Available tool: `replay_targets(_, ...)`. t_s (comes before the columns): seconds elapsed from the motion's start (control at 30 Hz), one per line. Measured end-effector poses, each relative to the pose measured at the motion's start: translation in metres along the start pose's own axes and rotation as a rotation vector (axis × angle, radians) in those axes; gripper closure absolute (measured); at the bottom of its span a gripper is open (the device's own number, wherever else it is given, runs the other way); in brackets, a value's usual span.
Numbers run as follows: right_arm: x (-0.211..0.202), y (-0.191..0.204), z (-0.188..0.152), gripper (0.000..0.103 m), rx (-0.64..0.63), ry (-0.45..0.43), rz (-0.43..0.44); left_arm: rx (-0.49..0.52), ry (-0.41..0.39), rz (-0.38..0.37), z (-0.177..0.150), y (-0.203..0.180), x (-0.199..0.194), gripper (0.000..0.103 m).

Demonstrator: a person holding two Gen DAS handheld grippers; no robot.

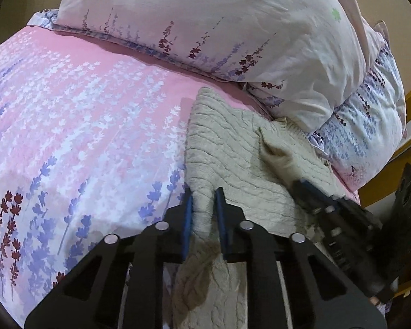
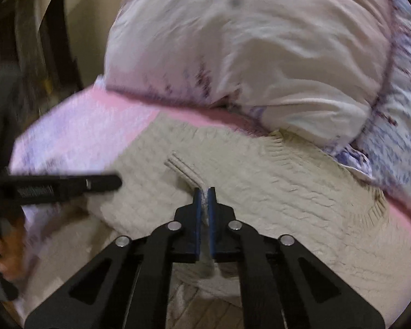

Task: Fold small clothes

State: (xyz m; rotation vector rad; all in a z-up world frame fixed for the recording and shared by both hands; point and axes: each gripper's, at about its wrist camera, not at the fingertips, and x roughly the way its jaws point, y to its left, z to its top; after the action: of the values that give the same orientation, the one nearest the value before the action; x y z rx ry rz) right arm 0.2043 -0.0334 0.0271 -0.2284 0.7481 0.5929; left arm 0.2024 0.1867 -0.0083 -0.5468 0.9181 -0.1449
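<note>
bed: we see a pink lavender-print sheet point(image 1: 90, 115) with a folded duvet point(image 1: 219, 27) at the back | garment: our beige cable-knit sweater point(image 1: 233, 148) lies on the sheet, touching the duvet | claws: our left gripper point(image 1: 203, 194) pinches a sweater edge; our right gripper point(image 2: 204, 194) clamps a knit fold

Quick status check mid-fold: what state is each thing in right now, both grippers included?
Beige cable-knit sweater: spread on the bed, partly lifted, pinched at two spots.
Left gripper: jaws shut on a sweater fold.
Right gripper: jaws shut on the sweater's edge; view blurred.
Pink lavender-print bedsheet: flat under the sweater.
White floral duvet: bunched up behind the sweater.
</note>
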Motion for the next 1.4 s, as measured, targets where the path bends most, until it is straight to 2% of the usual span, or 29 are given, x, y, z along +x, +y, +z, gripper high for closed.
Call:
replay_targets(0.1,-0.026,-0.028,0.005,0.099,0.119,-0.094,-0.013,-0.004,-0.003,-0.004,-0.001,0.003,-0.003,0.09)
replay_targets(0.17,-0.058,-0.061,0.001,0.099,0.256,-0.193,-0.038,-0.012,-0.006,-0.012,-0.002,0.006,-0.005,0.09)
replay_targets(0.23,-0.088,-0.101,-0.015,0.099,0.425,-0.273,-0.073,-0.018,-0.009,-0.016,-0.003,0.007,-0.006,0.09)
replay_targets(0.3,-0.109,-0.133,-0.038,0.099,0.559,-0.298,-0.13,-0.022,-0.013,-0.019,-0.004,0.008,-0.007,0.09)
replay_targets(0.33,-0.118,-0.153,-0.058,0.099,0.64,-0.29,-0.176,-0.023,-0.015,-0.021,-0.004,0.008,-0.007,0.09)
replay_targets(0.4,-0.122,-0.172,-0.084,0.099,0.719,-0.252,-0.238,-0.029,-0.016,-0.026,-0.005,0.009,-0.008,0.09)
replay_targets(0.43,-0.12,-0.187,-0.1,0.099,0.775,-0.207,-0.232,-0.03,-0.016,-0.026,-0.005,0.009,-0.009,0.09)
replay_targets(0.5,-0.11,-0.207,-0.122,0.096,0.879,-0.136,-0.165,-0.03,-0.016,-0.024,-0.005,0.008,-0.009,0.09)
replay_targets(0.57,-0.102,-0.223,-0.14,0.09,0.997,-0.101,-0.084,-0.032,-0.011,-0.023,-0.005,0.009,-0.009,0.09)
replay_targets(0.7,-0.099,-0.237,-0.148,0.08,1.072,-0.125,0.012,-0.055,0.004,-0.032,-0.003,0.01,-0.009,0.088)
replay_targets(0.87,-0.099,-0.252,-0.151,0.078,1.111,-0.14,0.017,-0.074,0.015,-0.031,0.004,0.008,-0.005,0.086)
replay_targets(0.97,-0.096,-0.26,-0.155,0.078,1.147,-0.133,0.049,-0.09,0.019,-0.039,0.007,0.008,-0.002,0.085)
replay_targets(1.0,-0.095,-0.259,-0.153,0.08,1.129,-0.129,0.04,-0.092,0.019,-0.04,0.008,0.008,-0.002,0.085)
replay_targets(1.07,-0.094,-0.258,-0.148,0.096,1.089,-0.122,0.024,-0.095,0.017,-0.041,0.009,0.008,-0.001,0.085)
replay_targets(1.2,-0.107,-0.254,-0.151,0.096,1.093,-0.169,0.023,-0.095,0.015,-0.045,0.009,0.008,-0.001,0.085)
replay_targets(1.27,-0.11,-0.25,-0.155,0.096,1.079,-0.144,0.005,-0.094,0.019,-0.048,0.009,0.008,0.0,0.085)
replay_targets(1.37,-0.107,-0.25,-0.16,0.088,1.062,-0.088,-0.013,-0.093,0.022,-0.048,0.01,0.009,0.0,0.085)
replay_targets(1.4,-0.108,-0.253,-0.162,0.079,1.074,-0.1,-0.005,-0.097,0.022,-0.049,0.011,0.008,0.0,0.085)
